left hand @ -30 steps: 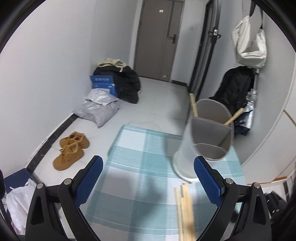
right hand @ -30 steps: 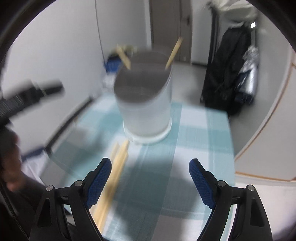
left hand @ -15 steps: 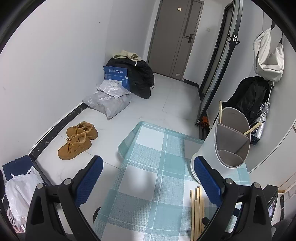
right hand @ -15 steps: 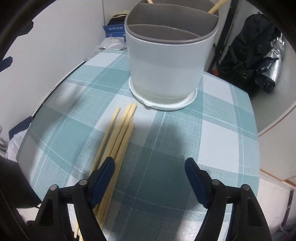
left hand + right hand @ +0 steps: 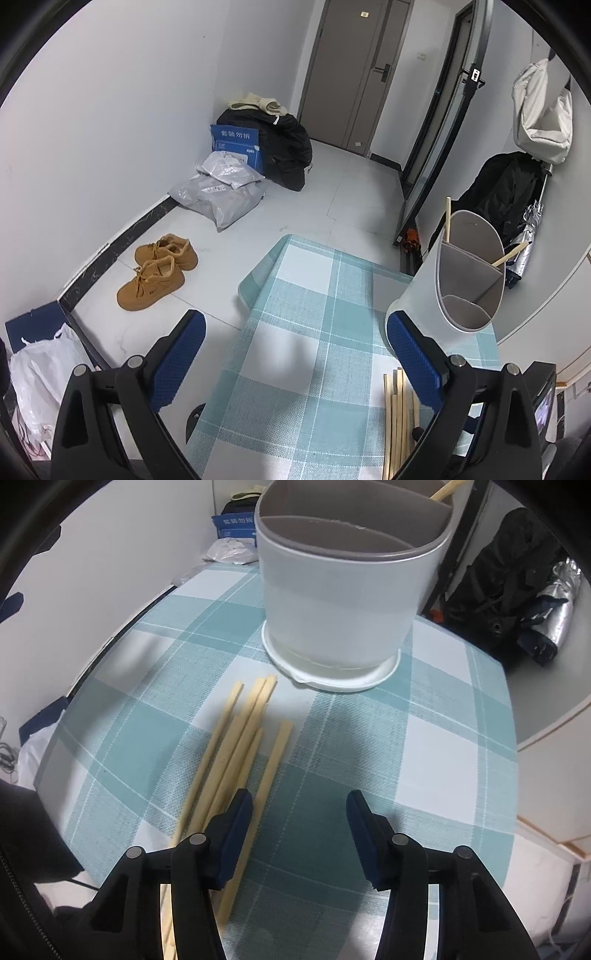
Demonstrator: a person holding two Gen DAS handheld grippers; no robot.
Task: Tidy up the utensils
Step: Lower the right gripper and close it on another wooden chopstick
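Observation:
A white utensil holder [image 5: 332,602] with grey dividers stands at the far side of the teal checked table [image 5: 436,746]. Several wooden chopsticks [image 5: 236,746] lie loose in front of it. My right gripper [image 5: 299,801] hangs low over their near ends, its jaws closing. One chopstick [image 5: 273,760] lies just inside the left pad and the right pad is apart from it. In the left wrist view the holder [image 5: 469,280] has two sticks [image 5: 511,253] standing in it. My left gripper [image 5: 295,321] is open over the table's left part, holding nothing.
The table's left edge [image 5: 255,295] drops to a tiled floor with brown shoes [image 5: 155,277], grey parcels [image 5: 221,192] and a white plastic bag [image 5: 40,376]. A black coat [image 5: 509,576] and a silver bundle [image 5: 554,602] sit beyond the table's far right.
My right gripper has dropped close to the table and its jaws have narrowed. One chopstick now lies apart from the bundle, to the right. The left gripper's view has swung left, so the holder sits further right.

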